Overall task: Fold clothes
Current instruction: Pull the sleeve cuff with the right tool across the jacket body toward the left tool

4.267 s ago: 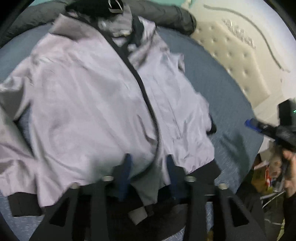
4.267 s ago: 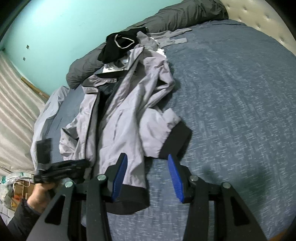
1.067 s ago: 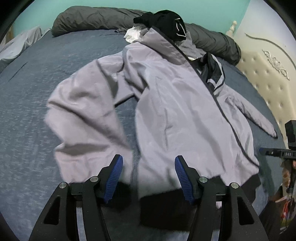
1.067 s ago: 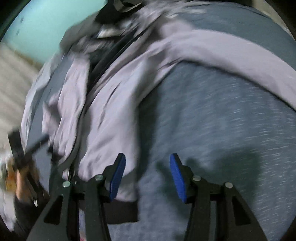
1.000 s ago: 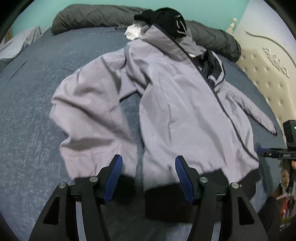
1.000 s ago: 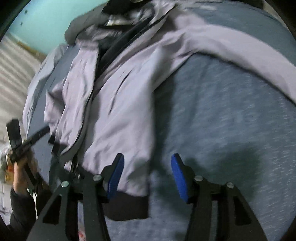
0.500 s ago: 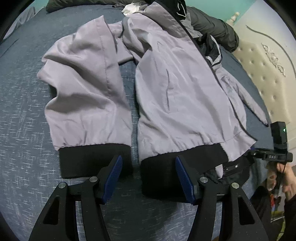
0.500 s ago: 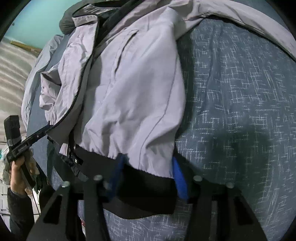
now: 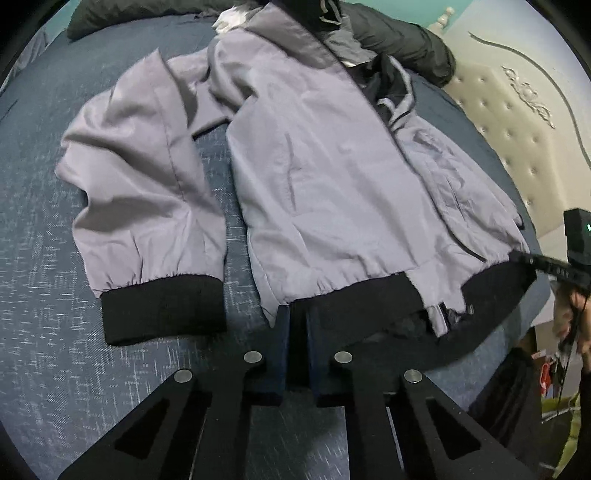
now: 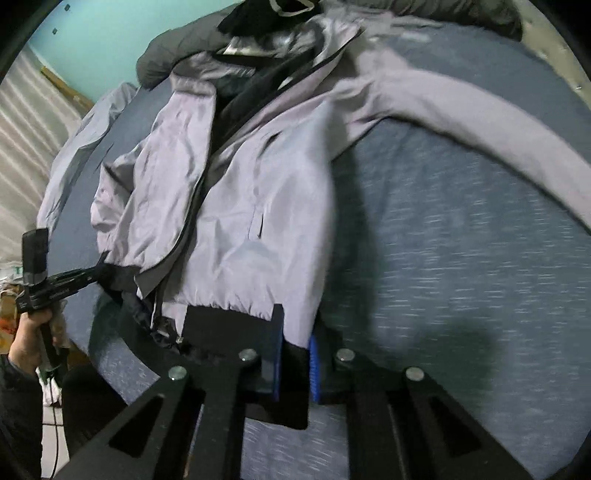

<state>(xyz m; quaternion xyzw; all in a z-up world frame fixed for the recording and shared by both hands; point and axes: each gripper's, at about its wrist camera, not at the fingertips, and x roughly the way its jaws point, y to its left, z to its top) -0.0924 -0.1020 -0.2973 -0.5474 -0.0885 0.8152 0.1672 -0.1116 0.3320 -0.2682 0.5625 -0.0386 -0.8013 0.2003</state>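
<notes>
Covering the blue bedspread (image 9: 44,258) below a teal wall (image 10: 110,33), the jacket (image 9: 332,177) is hem-clamped by both grippers (image 9: 297,325) (image 10: 295,347).

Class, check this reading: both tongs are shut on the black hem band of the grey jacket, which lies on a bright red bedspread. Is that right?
One detail is wrong: the bedspread is blue-grey, not red, as the left wrist view shows. The rest holds: the left tongs and right tongs are shut on the black hem band of the grey jacket.
</notes>
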